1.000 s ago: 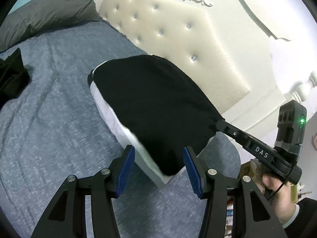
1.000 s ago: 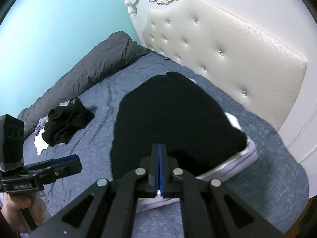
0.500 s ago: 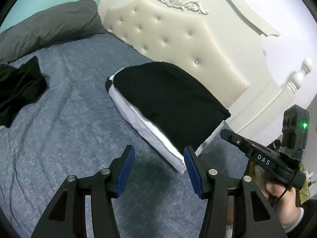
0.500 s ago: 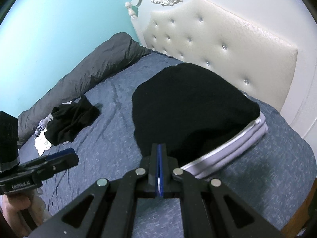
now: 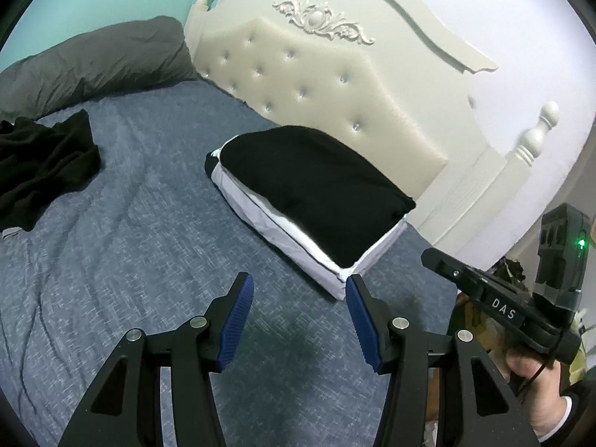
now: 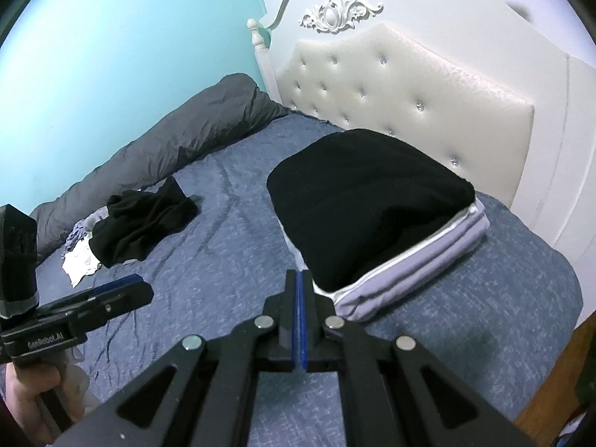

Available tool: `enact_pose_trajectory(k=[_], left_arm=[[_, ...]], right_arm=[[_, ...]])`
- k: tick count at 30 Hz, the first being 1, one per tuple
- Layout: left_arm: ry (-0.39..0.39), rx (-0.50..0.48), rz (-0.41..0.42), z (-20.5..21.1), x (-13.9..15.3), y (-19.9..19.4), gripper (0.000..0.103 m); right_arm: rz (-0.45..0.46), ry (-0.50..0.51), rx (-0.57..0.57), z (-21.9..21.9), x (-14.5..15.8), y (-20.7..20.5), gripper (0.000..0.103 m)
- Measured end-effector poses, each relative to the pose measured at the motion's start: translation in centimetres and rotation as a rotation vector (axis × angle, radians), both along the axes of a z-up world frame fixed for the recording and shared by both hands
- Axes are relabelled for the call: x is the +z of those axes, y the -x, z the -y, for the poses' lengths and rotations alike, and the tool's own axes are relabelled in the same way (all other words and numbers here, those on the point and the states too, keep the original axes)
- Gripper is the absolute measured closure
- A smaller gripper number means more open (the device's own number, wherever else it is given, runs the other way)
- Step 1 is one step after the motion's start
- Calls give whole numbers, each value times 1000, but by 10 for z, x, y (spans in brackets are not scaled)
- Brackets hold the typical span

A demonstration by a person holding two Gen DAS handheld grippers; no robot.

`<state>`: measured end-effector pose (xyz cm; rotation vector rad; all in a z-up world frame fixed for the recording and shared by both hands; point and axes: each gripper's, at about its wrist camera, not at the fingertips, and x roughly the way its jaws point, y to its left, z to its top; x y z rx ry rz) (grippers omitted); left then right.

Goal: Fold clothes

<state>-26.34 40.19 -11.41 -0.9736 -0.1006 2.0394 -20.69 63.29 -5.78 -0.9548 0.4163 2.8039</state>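
L gripper (image 5: pixel 300 316): fingers (image 5: pixel 238 316) standing apart, nothing btwn them, just bare bed (image 5: pixel 123 260) showing in the gap. R gripper (image 6: pixel 300 298): blue pads pressing together, clamped on nothing; in the L view it's poking in from abt 4 o'clock, a hand (image 5: pixel 536 383) wrapping its grip.

Going outward: the stack (image 5: pixel 309 201) is sitting at 12–1 o'clock off the L fingers, near but apart from them. Black top (image 5: pixel 316 190) is lying folded & squared on a pale folded piece (image 5: pixel 283 234) w/ a dark stripe along its side. In the R view the stack is lying just past the fingertips at 12–2 o'clock, close to touching by the look, tho can't tell for sure. It's resting near the tufted headboard (image 5: pixel 298 85), toward the bed's corner.

Further out, at 9–10 o'clock in the L view, a crumpled black garment (image 5: pixel 41 167) is lying loose, well apart from the stack. In the R view, pale cloth (image 6: pixel 80 262) is peeking out beside/under it. Grey duvet (image 5: pixel 93 63) is bunching along the teal wall beyond.

Progress, as I'm judging it: two pieces looking done & stacked, neither gripper carrying anything. The loose heap is waiting unfolded: at least the black one, prob the pale bits too. So roughly halfway, maybe a bit past. Next up is likely reaching across to that heap, spreading it flat on the open bed, folding, then adding to the stack.
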Motion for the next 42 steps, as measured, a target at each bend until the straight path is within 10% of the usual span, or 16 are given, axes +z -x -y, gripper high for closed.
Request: enact_pose_trajectory(k=[42], left_arm=[[-40,-4,-176,78,98,-173,43]], right_arm=[[-75,-47,-28,72,74,-178,103]])
